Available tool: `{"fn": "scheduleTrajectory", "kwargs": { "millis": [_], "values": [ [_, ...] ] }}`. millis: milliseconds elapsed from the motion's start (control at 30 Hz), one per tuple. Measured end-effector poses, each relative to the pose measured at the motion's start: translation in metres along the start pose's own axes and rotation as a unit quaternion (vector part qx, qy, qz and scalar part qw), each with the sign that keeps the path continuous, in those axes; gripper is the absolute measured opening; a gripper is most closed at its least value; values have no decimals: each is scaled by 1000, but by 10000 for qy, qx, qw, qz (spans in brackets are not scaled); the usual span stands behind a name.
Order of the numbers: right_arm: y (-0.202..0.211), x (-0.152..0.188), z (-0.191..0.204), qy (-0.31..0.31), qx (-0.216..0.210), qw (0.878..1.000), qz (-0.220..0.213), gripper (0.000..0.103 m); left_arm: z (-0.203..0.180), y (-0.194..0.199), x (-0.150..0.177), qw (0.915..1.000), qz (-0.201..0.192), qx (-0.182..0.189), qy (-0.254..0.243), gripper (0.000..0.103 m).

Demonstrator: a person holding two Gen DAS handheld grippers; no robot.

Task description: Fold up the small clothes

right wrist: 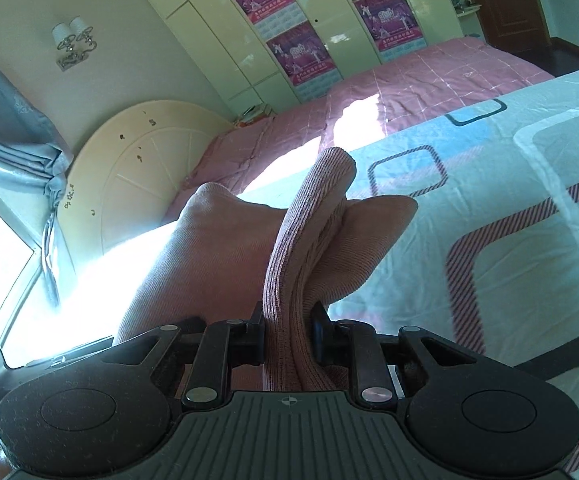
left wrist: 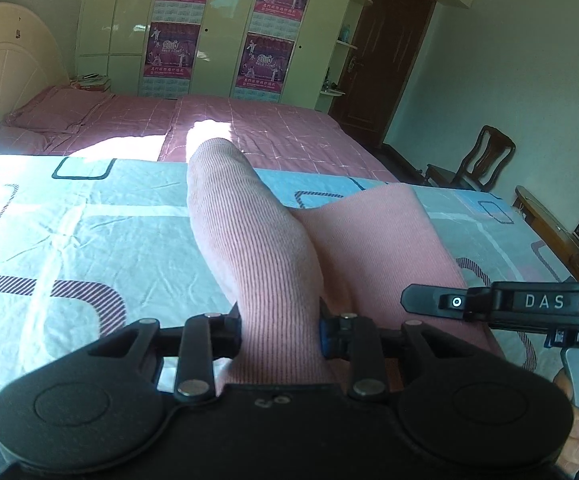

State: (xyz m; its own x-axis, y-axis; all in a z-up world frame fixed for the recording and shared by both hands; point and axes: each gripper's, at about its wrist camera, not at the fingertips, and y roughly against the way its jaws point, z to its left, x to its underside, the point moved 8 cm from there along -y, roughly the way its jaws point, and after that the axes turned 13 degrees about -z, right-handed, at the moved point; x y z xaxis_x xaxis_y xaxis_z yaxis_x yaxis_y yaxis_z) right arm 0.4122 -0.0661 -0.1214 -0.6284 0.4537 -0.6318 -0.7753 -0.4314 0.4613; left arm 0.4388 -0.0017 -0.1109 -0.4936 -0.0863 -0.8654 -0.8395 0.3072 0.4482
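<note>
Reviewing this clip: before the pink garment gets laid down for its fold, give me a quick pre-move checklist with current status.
1. Left gripper clamped on the pink garment: ok.
2. Right gripper clamped on the same garment: ok.
3. Garment lifted off the patterned sheet: partly; the far part's contact cannot be told.
4. Sheet free of other items where visible: ok.
5. Garment spread flat between grippers: not ok, bunched and creased.
6. Which edges are held: cannot tell.

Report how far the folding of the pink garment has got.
Done: both grippers have a grip on the pink garment. In hand: the left gripper and right gripper each pinch a ribbed edge, lifted over the patterned sheet. Left: no finished fold shows; it has yet to be laid flat.
</note>
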Motion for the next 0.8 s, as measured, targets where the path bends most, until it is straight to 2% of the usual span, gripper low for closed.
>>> {"fn": "scheduleTrajectory", "kwargs": {
  "millis": [267, 400, 633, 700, 800],
  "values": [
    [-59, 48, 100, -114, -80, 9999, 79, 21, 103, 36, -14, 9998, -15, -198, 13, 30],
    [-96, 63, 129, -90, -138, 9997, 189, 21, 145, 35, -21, 9993, 2, -372, 0, 30],
    [-149, 84, 144, 132, -36, 9992, 376, 21, 193, 17, -16, 9979, -16, -645, -67, 30],
    [-160, 87, 138, 215, 107, 9989, 406, 16, 210, 9, -7, 9970, 69, -770, -39, 31],
    [-172, 92, 119, 300, 450, 9974, 466, 16, 235, -1, 12, 9949, 219, -970, 157, 35]
  ]
}}
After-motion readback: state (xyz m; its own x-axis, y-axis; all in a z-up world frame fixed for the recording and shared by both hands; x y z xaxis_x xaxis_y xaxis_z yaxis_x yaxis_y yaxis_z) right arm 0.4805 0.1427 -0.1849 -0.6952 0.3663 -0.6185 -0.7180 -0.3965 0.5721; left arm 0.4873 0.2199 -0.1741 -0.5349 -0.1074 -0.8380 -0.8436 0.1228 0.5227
